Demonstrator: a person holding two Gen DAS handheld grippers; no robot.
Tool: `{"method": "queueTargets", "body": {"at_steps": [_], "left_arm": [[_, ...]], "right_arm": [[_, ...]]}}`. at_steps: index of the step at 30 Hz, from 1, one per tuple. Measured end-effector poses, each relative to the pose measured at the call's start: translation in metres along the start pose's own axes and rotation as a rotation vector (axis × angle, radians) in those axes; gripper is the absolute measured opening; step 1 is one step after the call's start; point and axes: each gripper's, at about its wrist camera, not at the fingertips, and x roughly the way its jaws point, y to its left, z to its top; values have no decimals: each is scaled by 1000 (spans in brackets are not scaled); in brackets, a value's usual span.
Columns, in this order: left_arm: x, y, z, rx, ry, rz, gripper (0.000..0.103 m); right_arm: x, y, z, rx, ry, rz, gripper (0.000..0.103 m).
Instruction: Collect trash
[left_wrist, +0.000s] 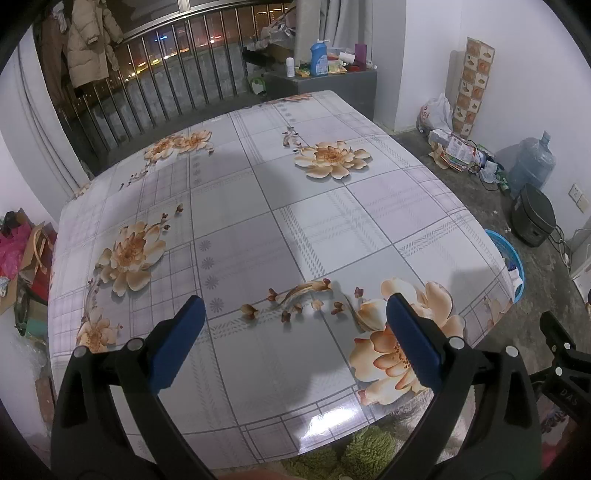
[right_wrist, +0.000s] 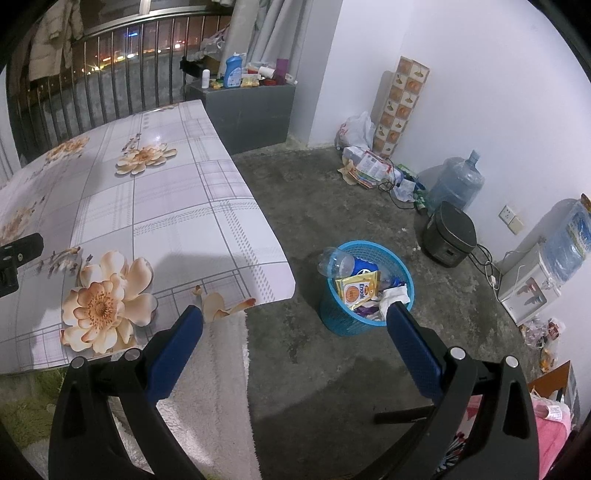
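A blue mesh trash basket (right_wrist: 334, 317) stands on the concrete floor just right of the table's corner. In it lie a clear plastic bottle (right_wrist: 334, 261), a yellow snack packet (right_wrist: 359, 291), white crumpled paper (right_wrist: 396, 295) and other wrappers. My right gripper (right_wrist: 295, 314) hovers open above the floor, near the basket and short of it, holding nothing. My left gripper (left_wrist: 295, 304) hangs open over the near part of the flowered table (left_wrist: 280, 236), also empty. The basket's rim (left_wrist: 508, 251) peeks out past the table's right edge in the left wrist view.
A white and green rug (right_wrist: 218, 406) lies under the table's near edge. A rice cooker (right_wrist: 448, 233), water jugs (right_wrist: 456, 181), cables and bags line the right wall. A grey cabinet (right_wrist: 251, 110) with bottles stands behind the table. Railing (left_wrist: 155, 85) runs along the back.
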Motion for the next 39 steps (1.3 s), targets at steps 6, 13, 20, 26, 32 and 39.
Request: {"method": "queueTargets", "body": {"at_steps": [6,13,20,26,32,39], "left_arm": [[0,0,0,0,0,0,94],[0,0,0,0,0,-1,94],[0,0,1,0,0,-1,94],[0,0,1,1,0,-1,94],[0,0,0,0,0,-1,94],[0,1,1,1,-1,-1,94]], "right_arm": [[-1,0,0,0,0,-1,97],[-1,1,0,0,-2,-2,97],[-1,0,1,-2,-2,-3,97],[-1,2,0,-1,-2,-4,97],[-1,0,2,-3,-3,-3,97],[-1,2,1,-1,-4,-4,97]]}}
